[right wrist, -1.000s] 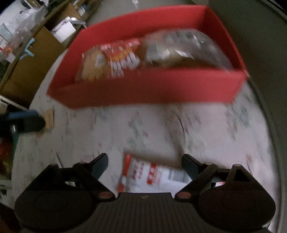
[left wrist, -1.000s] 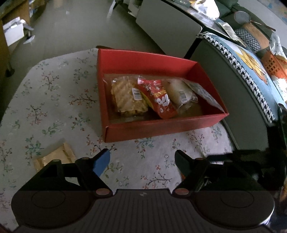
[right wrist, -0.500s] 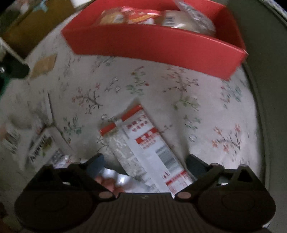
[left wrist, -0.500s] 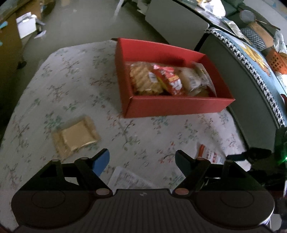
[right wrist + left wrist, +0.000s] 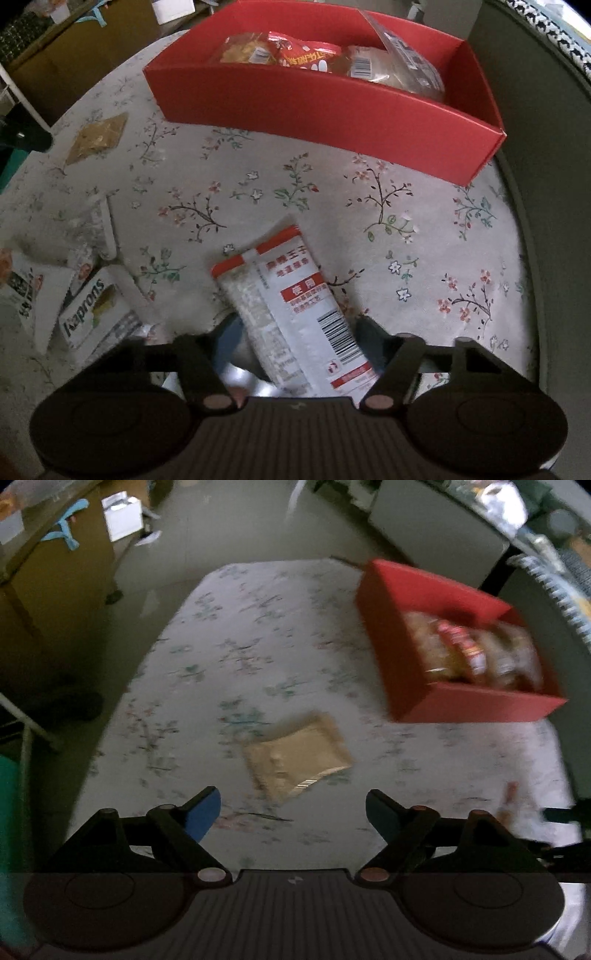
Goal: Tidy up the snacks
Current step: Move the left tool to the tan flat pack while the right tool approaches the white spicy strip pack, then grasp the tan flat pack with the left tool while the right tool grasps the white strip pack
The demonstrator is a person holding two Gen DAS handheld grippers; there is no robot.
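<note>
A red box (image 5: pixel 332 107) with several wrapped snacks (image 5: pixel 306 51) stands at the far side of the flowered tablecloth. A white and red packet (image 5: pixel 295 306) lies flat on the cloth between the jaws of my right gripper (image 5: pixel 297 328). Those jaws are closing, their tips right at the packet's edges, and the packet is not squeezed. My left gripper (image 5: pixel 291 805) hovers just short of a tan packet (image 5: pixel 297 755). Its jaws are opening with nothing between them. In the left wrist view the red box (image 5: pixel 399 653) sits off to the right.
A white Kaprons packet (image 5: pixel 98 308), another white packet (image 5: pixel 29 288) and a clear packet (image 5: pixel 99 229) lie left of my right gripper. A grey sofa arm (image 5: pixel 535 110) borders the table on the right. Cardboard boxes (image 5: pixel 55 590) stand on the floor beyond the table.
My left gripper has swung left, so the tan packet now lies ahead of its jaws and the box is off to the right. My right jaws have narrowed around the white and red packet.
</note>
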